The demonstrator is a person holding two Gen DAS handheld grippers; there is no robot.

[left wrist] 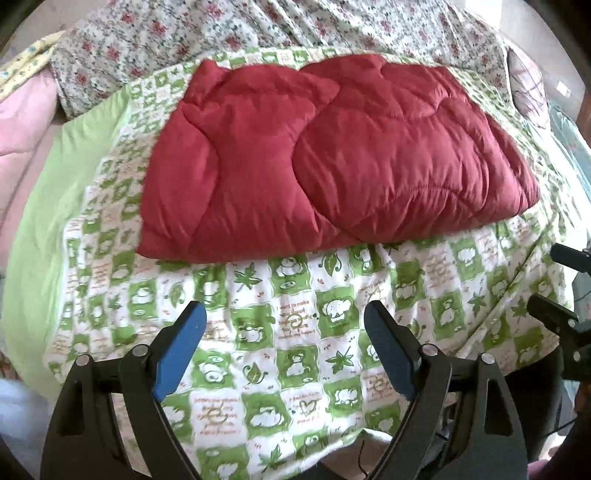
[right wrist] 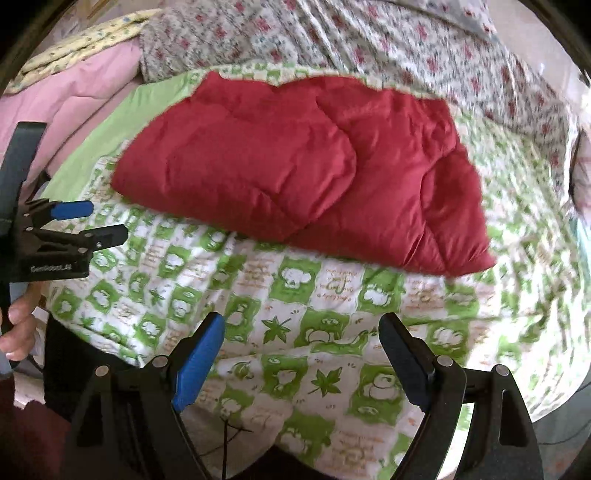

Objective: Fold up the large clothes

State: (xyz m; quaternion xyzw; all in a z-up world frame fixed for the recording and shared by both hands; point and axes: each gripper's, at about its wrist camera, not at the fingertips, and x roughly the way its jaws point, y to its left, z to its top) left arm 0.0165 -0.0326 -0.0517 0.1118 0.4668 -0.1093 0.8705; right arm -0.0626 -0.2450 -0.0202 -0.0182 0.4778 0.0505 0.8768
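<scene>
Jacket [left wrist: 332, 158]: lies folded on the sheet [left wrist: 295, 332].
Quilt [left wrist: 229, 33]: behind the jacket.
Left gripper [left wrist: 284, 317]: over the sheet, before the jacket.
Right gripper [right wrist: 303, 332]: right of the left gripper.

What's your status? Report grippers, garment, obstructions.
Left gripper open, empty. Right gripper open, empty. Red padded garment folded on green-patterned sheet, untouched. Nothing in the way.

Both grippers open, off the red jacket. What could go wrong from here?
1. The jacket is puffy and already folded; its top flap may spring open.
2. It lies on a loose green sheet, so a low pinch by the left gripper or right gripper might snag sheet too.
</scene>
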